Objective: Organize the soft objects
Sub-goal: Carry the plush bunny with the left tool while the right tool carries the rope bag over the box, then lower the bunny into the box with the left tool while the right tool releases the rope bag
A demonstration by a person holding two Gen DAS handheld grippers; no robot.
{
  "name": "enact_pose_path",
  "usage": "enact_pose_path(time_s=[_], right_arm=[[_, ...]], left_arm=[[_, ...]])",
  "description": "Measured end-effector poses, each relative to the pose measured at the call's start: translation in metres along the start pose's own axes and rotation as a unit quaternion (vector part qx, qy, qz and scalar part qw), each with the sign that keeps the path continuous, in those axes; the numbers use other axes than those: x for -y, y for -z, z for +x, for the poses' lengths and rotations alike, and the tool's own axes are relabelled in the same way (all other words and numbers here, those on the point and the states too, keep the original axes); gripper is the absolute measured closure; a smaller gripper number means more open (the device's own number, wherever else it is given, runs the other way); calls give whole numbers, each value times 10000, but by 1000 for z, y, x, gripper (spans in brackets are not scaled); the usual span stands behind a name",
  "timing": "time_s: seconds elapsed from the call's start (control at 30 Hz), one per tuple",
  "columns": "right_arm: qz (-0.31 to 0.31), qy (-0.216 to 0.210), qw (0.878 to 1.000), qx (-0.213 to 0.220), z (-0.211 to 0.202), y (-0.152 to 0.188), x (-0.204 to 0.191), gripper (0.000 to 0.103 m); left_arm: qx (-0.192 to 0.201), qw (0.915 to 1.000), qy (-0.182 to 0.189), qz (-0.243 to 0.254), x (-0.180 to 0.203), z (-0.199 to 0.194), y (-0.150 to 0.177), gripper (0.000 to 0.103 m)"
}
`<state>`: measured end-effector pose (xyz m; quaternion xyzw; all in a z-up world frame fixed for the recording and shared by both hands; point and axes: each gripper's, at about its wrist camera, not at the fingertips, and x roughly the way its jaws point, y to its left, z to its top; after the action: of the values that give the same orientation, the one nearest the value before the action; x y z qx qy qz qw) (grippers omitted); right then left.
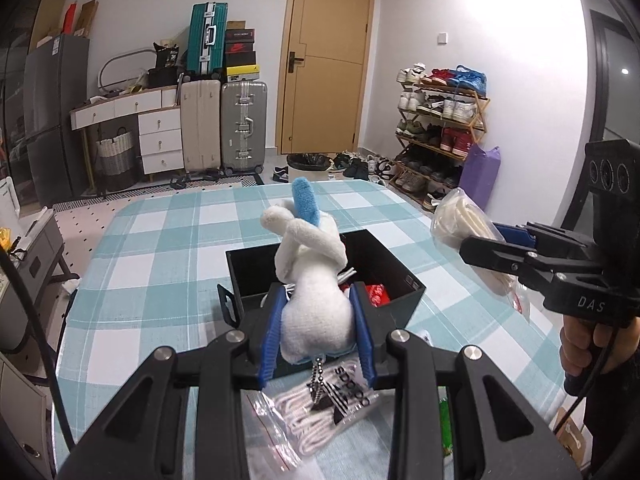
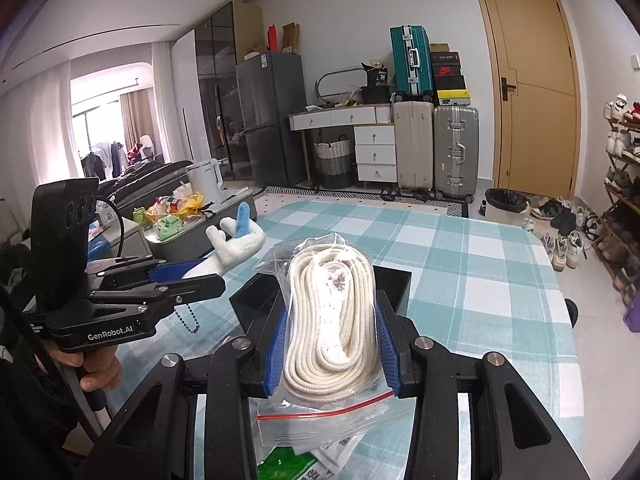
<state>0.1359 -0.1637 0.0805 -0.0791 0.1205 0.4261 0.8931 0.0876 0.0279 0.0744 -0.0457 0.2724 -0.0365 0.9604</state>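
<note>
Left tongs [image 1: 318,320] pinch the plush toy [image 1: 312,280]; right tongs [image 2: 334,344] pinch the bagged rope [image 2: 332,312]. Best to carry both squarely over the black box [image 1: 404,280] before letting go, judging by its narrow mouth.

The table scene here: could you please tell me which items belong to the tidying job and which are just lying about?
Job:
- plush toy, held in left gripper
- bagged rope, held in right gripper
- black box

Lying about:
- suitcases
- shoe rack
- bin

A lived-in home, likely an entryway: shoe rack [image 1: 440,128], stacked suitcases [image 1: 224,120], fridge [image 2: 268,120], checked table [image 1: 160,248].
</note>
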Motion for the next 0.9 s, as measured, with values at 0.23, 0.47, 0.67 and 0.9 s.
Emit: enact_pose_path(time_s=[0.23,0.47,0.67,0.9], right_arm=[[79,-1,9999,-108,18,-7,2,64],[58,-4,9998,-209,37,-15,6,64],[87,64,9996,-279,55,-16,11,64],[136,34,9988,-479,80,-12,15,64]], left_arm=[[-127,9999,-41,-44,-4,21,-6,72],[-267,9996,-78,-71,-9,39,-9,72],[-398,9991,-108,-23,-9,53,-8,72],[-554,9983,-168,83,-7,68,-7,72]])
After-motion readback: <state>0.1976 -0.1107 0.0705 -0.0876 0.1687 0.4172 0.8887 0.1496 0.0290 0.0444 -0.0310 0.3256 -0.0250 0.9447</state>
